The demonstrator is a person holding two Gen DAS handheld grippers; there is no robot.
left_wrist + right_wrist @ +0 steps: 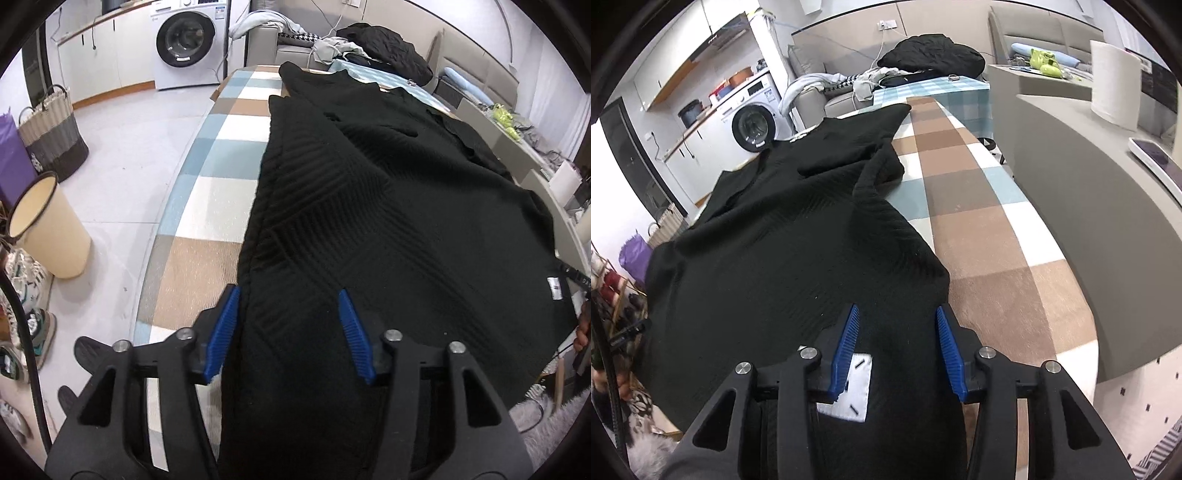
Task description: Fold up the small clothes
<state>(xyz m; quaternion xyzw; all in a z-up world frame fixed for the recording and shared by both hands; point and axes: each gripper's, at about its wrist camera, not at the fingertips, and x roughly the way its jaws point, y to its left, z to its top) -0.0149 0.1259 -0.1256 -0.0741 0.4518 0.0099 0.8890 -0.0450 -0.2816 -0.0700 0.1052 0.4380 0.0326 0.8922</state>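
Blue-padded fingers of the left gripper (290, 334) stand partly apart over the near left edge of a black textured garment (369, 206), the cloth lying between the pads without either visibly pressing on it. On the other side, the right gripper (895, 352) shows the same half-open stance, its fingers straddling the garment's near right corner, where a white sewn-in label (855, 387) sits just beside the left pad. Spread lengthwise, the garment lies on a table covered by a checked cloth (218, 192) of blue, tan and white squares, one sleeve (875, 173) bunched toward the far end. Beyond the table, a washing machine (186, 40) stands against the wall, and a woven basket (51, 129) and a cream bin (48, 229) sit on the floor to the left.
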